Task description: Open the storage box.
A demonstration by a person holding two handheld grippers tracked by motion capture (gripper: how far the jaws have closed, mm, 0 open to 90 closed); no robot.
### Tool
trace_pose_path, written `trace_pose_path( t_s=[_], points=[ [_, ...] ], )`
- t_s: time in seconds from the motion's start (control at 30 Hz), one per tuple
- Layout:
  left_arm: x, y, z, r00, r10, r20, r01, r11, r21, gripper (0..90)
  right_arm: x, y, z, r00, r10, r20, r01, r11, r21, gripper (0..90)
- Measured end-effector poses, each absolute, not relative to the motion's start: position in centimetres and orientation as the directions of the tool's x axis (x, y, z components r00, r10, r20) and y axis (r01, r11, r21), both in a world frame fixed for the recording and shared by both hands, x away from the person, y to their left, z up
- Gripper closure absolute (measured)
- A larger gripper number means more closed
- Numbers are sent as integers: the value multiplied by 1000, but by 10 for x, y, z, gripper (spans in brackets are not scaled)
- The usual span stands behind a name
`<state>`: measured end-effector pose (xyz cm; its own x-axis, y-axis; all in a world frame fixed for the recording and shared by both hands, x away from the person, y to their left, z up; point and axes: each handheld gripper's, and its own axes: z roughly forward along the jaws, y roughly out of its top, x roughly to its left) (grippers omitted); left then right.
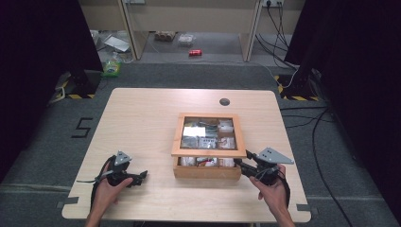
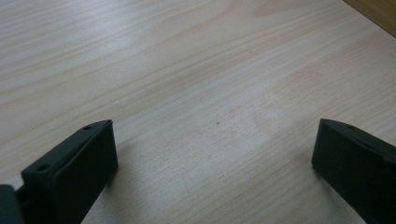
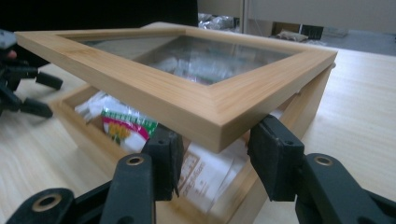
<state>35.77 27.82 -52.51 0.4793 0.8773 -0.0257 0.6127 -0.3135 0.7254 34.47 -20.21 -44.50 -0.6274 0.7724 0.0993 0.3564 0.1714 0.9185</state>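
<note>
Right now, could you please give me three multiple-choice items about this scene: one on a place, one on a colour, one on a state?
1. Where is the wooden box?
A. on the floor
B. on the table, between the two claws
C. on a shelf

2. What colour is the lid's frame?
A. blue
B. white
C. light wood

3. How is the lid?
A. raised at the near corner
B. flat shut
C. taken off

Answers:
1 B: the high view shows it between the left claw and the right claw.
2 C: pale wood around glass.
3 A: the right claw lifts its corner above the packets.
</note>
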Motion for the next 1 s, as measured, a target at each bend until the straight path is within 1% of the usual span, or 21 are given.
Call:
trace_pose_path(
  t_s=[0.23,0.67,1.0],
  points=[
    [358,278,-525,480,877,-26,613,-314,725,0,360,-201,-438,-619,778,111,351,148,924,560],
    [358,278,-525,480,877,-25,613,-315,725,0,386,-197,-409,-616,786,58,288,156,945,569],
    [358,278,-525,481,877,-24,613,-316,724,0,409,-192,-390,-602,797,44,281,160,946,569]
  ],
)
